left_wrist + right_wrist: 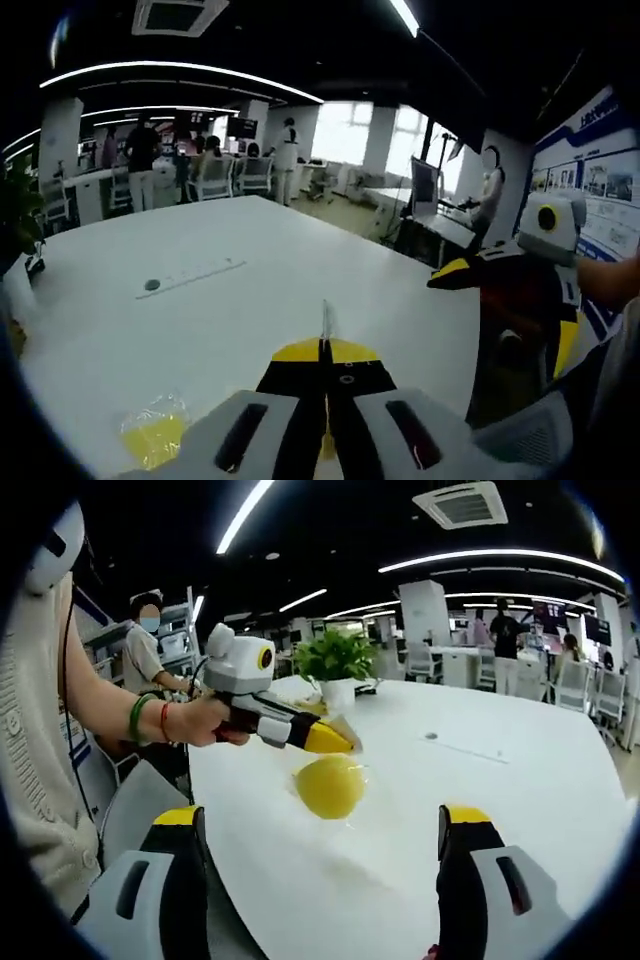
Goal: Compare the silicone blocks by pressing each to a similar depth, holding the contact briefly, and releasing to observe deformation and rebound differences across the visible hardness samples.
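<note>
Left tongs point(325, 350) jaws closed together; right tongs point(325, 870) jaws spread wide apart

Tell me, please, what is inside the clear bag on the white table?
Inside the clear bag lies a yellow rounded piece, possibly a silicone block. Whether more pieces lie under it is hidden. The bag rests on the white table, and the left tool, shut, pinches its top edge.

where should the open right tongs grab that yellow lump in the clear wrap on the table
Probably across the rounded middle of the yellow lump, coming in low along the white table from the right tongs side. It lies free, and the left tongs sit shut just beyond its far edge.
</note>
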`<action>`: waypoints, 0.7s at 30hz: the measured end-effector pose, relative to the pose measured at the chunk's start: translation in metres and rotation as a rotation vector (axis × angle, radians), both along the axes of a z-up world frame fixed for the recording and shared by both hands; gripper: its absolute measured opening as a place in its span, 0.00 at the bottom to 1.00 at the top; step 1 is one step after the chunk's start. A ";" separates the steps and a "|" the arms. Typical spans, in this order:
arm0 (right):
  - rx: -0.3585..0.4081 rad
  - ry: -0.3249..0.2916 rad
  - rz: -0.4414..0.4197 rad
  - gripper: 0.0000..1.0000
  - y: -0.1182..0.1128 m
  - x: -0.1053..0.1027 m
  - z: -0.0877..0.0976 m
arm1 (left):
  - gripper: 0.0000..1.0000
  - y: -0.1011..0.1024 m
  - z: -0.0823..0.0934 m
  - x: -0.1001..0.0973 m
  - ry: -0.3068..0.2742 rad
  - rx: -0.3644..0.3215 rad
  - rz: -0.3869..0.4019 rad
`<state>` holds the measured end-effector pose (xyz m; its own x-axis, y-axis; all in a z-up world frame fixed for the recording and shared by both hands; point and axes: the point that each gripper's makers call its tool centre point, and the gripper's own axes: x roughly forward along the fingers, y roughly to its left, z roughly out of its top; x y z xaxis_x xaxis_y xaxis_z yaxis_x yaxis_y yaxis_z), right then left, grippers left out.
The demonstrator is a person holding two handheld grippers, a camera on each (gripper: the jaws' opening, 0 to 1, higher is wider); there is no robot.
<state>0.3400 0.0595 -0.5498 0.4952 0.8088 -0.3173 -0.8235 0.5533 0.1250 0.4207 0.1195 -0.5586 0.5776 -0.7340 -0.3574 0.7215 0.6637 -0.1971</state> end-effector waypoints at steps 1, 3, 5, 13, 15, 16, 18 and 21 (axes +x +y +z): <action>-0.006 -0.005 0.008 0.90 0.002 0.001 0.001 | 0.00 0.001 0.003 0.000 -0.015 0.004 0.000; -0.026 -0.023 0.031 0.91 0.006 0.007 0.003 | 0.00 0.002 0.008 -0.002 -0.019 0.004 -0.006; -0.047 -0.037 0.053 0.91 0.010 0.012 0.005 | 0.00 0.004 0.014 -0.002 -0.033 0.006 -0.010; -0.088 -0.075 0.129 0.91 0.027 0.034 0.015 | 0.00 0.010 0.035 -0.006 -0.061 -0.011 -0.018; -0.109 -0.076 0.156 0.91 0.033 0.038 0.014 | 0.00 0.011 0.040 -0.007 -0.075 -0.005 -0.020; -0.117 -0.074 0.170 0.91 0.035 0.039 0.013 | 0.00 0.010 0.041 -0.008 -0.071 -0.011 -0.030; -0.131 -0.078 0.202 0.91 0.042 0.042 0.013 | 0.00 0.011 0.045 -0.008 -0.084 -0.009 -0.025; -0.156 -0.085 0.242 0.91 0.052 0.046 0.012 | 0.00 0.011 0.050 -0.010 -0.087 -0.009 -0.037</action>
